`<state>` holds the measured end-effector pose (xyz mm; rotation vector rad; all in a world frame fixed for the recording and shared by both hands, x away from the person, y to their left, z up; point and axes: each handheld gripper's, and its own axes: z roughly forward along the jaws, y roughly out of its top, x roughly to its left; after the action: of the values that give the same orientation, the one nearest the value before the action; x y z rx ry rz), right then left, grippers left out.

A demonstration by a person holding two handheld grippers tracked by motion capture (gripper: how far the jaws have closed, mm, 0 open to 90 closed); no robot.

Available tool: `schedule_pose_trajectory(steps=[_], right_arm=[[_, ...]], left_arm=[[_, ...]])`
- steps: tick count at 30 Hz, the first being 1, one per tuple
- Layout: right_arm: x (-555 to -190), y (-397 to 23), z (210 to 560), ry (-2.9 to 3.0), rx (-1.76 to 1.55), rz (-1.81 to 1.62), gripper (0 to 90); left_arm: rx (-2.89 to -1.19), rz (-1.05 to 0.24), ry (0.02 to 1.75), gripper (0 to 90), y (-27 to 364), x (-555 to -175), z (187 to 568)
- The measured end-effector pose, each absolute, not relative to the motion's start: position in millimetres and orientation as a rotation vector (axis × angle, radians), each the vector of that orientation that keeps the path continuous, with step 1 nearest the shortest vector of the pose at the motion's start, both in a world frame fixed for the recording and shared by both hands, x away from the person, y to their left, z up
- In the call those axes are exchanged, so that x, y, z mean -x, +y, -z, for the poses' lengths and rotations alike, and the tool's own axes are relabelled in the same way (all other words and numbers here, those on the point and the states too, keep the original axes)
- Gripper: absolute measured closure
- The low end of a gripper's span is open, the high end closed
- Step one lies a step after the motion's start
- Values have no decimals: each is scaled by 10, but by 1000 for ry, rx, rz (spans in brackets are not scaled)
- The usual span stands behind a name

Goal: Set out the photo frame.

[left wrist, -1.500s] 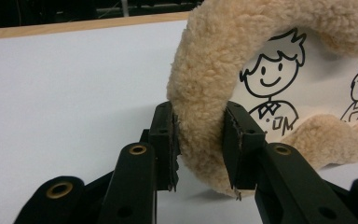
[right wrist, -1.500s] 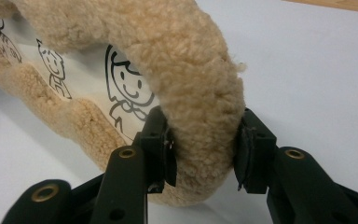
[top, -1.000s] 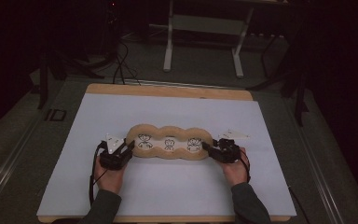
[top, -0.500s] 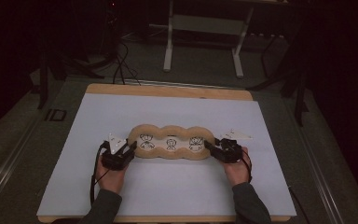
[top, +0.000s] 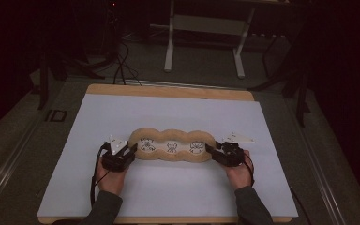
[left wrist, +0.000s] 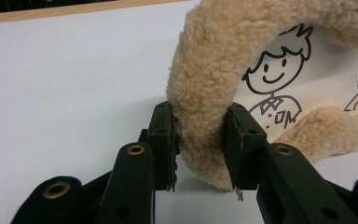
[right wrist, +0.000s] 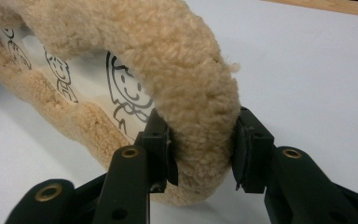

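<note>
Fleece frame [top: 172, 146] — left gripper [top: 122, 156], right gripper [top: 221, 153] clamp opposite ends, hands low.

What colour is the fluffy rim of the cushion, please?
Tan, like sheepskin; the fluffy rim shows best in the left gripper view.

fleece frame [top: 172, 137]: tan, w/ 3 black-line cartoons | mat [top: 122, 112]: white | table edge [top: 168, 91]: wood-brown

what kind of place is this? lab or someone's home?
Likely a lab or recording room: a white-topped table with a wooden edge, loose cables on a dark carpeted floor, and a metal stand behind.
</note>
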<state>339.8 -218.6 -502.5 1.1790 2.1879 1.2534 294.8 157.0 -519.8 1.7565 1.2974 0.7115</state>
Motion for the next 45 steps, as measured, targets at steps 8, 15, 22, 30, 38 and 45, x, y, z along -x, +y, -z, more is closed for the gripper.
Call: schedule_pose_trajectory(steps=[8, 15, 22, 30, 38, 45], right_arm=[[-3394, -2197, 5035, 2190, -1188, -1268, 621], [-3400, -2200, 5037, 2190, -1197, -1274, 607], [-3408, -2206, 5037, 2192, -1205, -1278, 600], [-3421, -2211, 5034, 2194, -1210, -1276, 593], [-3419, -2224, 5017, 2200, -1222, -1287, 489], [-3383, -2215, 4963, 2216, -1205, -1277, 441]], left_arm=[[-1752, -702, 1301, 675, 1572, -2929, 5202], [-1762, -693, 1296, 658, 1578, -2927, 5193], [-1771, -678, 1291, 650, 1593, -2920, 5180], [-1772, -654, 1294, 659, 1606, -2910, 5167], [-1754, -671, 1308, 551, 1640, -2869, 5117], [-1722, -653, 1302, 543, 1736, -2816, 5050]])
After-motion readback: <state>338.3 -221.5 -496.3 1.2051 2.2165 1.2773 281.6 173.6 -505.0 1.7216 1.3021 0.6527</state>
